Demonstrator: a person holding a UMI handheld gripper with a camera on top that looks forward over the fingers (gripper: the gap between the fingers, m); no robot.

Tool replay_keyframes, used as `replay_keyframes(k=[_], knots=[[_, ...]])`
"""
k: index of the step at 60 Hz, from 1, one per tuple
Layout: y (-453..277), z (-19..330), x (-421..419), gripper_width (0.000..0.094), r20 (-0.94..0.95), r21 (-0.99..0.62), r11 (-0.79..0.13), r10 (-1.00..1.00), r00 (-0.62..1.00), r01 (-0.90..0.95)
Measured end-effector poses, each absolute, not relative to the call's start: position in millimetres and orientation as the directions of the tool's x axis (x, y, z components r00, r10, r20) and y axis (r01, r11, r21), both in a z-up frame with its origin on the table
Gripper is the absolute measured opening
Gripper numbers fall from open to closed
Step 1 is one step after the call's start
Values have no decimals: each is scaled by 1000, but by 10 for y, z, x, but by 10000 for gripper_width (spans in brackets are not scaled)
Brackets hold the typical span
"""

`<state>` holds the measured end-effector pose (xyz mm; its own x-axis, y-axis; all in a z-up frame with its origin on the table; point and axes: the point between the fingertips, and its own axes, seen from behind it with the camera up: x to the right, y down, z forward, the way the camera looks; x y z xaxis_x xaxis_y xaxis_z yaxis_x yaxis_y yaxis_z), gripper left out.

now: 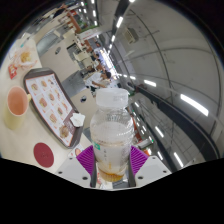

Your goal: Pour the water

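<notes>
Claw (111, 165) is clenched on a clear plastic bottle (110, 125), both purple pads (86, 157) pressing its sides. Bottle sits upright between the fingers, white cap (111, 99) on top, looks closed. A little yellowish liquid shows low in the bottle, near the pads; exact level is hard to tell.

View is tilted, so the desk (30, 135) runs off to one side of the bottle. On it: a tray (48, 98) with a printed sheet, a paper cup (17, 102) just beside the tray, a dark red round thing (44, 154) nearer the claw, can't say what it is. Further back, more tables and ceiling lights of a big hall.

Progress, my read: grasp is done, bottle looks lifted off the desk. Pouring not started, bottle isn't tipped toward any vessel. Cap apparently on, which would block the pour. Left: carry to the cup, likely the target, tip, pour.
</notes>
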<state>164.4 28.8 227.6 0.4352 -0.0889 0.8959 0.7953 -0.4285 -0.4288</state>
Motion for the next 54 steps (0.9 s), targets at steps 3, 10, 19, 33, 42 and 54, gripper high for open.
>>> replay_keyframes(k=[3,10,19,33,42,54], knots=[[373,2313,1413,436,946,-315,-403,-58,320,859],[500,2282,950,434,999,-23,-339,21,31,940],[628,2105,633,430,945,327,-276,83,-317,904],[778,1833,589,432,853,522,-245,176,-492,817],[766,1882,574,433,914,401,-251,172,-367,881],[618,2107,659,432,953,-224,-321,123,276,920]])
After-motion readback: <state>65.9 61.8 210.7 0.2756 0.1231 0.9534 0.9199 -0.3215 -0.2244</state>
